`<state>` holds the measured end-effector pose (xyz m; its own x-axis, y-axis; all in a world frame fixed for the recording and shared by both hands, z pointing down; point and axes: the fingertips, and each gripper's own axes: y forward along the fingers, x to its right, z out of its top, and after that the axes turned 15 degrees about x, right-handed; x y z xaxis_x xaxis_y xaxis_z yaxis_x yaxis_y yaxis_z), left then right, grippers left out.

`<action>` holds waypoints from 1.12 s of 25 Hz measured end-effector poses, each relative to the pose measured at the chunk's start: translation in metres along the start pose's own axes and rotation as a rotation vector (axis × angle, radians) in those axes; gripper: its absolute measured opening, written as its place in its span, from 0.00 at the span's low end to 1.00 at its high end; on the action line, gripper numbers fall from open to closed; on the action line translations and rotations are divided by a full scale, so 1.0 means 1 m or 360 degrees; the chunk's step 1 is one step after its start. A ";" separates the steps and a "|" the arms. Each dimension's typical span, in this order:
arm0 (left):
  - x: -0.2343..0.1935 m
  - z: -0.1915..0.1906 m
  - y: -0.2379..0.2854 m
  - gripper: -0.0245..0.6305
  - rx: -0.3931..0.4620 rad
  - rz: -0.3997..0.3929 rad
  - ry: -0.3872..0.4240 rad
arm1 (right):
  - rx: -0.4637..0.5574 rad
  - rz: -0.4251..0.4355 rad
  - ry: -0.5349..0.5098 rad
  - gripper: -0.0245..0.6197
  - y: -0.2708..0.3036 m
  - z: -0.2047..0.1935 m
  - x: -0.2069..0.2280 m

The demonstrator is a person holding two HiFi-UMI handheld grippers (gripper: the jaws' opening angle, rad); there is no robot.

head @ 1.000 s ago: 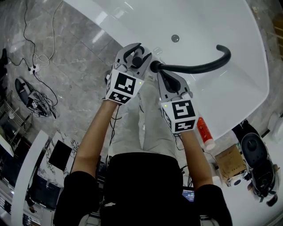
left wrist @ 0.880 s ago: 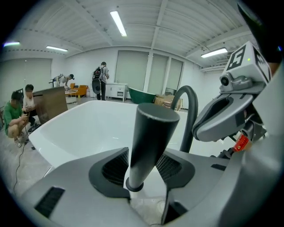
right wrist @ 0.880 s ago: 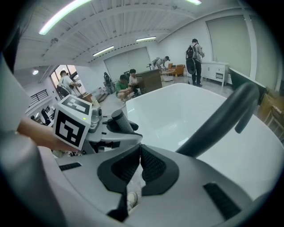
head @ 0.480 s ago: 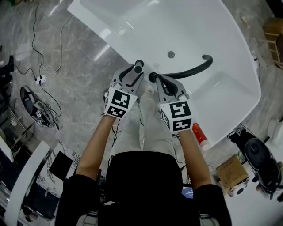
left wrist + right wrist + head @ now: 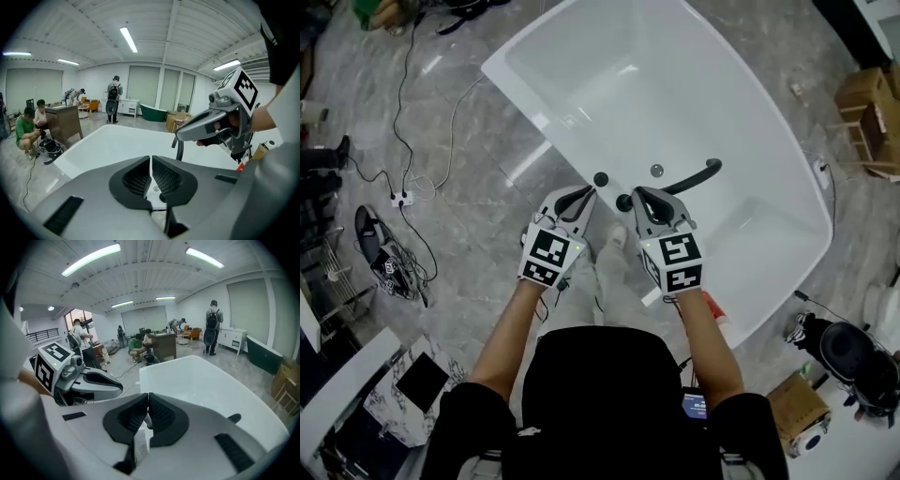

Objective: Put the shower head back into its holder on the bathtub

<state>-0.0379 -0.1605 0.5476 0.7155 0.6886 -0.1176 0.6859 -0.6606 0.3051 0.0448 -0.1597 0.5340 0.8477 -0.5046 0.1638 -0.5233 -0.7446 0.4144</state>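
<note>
White bathtub [image 5: 581,66] is seen from above, on a grey marble floor. Inside it, a black shower head [image 5: 680,180] is laid across the near end, curving from the near rim out toward the right wall. Its near end is set at the near rim, just in front of the right gripper [image 5: 639,195]. It is probably seated in the holder there, but the socket itself cannot be made out. A round drain [image 5: 656,170] is seen on the tub floor, just beside the shower head's mid part. A black knob [image 5: 600,178] is mounted on the near rim, left of the shower head's end. Nothing else is seen in the tub.

Left gripper [image 5: 584,193] is held over the near rim, apart from the knob. Its jaws are closing, with only a thin slit between the tips and nothing between them. The right gripper's jaws are pressed together at the tips, and nothing is pinched. The shower head is touched by neither gripper.

A red bottle [image 5: 715,317] is seen on the floor by the tub's near right corner. Cardboard boxes [image 5: 865,117] are stacked beyond the right edge. A brown box [image 5: 795,405] is seen at lower right. The contents of the boxes cannot be told.
</note>
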 end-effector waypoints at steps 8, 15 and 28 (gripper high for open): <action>0.005 0.098 -0.044 0.06 0.0217 0.0057 0.0026 | 0.0246 -0.0048 -0.0044 0.07 -0.032 0.088 -0.006; 0.010 0.169 -0.079 0.06 0.0402 0.0114 0.0062 | 0.0451 -0.0036 -0.0144 0.07 -0.063 0.156 -0.026; 0.011 0.267 -0.133 0.06 0.0707 0.0324 0.0085 | 0.0777 -0.0062 -0.0224 0.07 -0.113 0.237 -0.039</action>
<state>-0.0857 -0.1451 0.2537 0.8411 0.5390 -0.0455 0.5314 -0.8390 -0.1173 0.0504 -0.1597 0.2691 0.8648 -0.5016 0.0201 -0.5001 -0.8643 -0.0542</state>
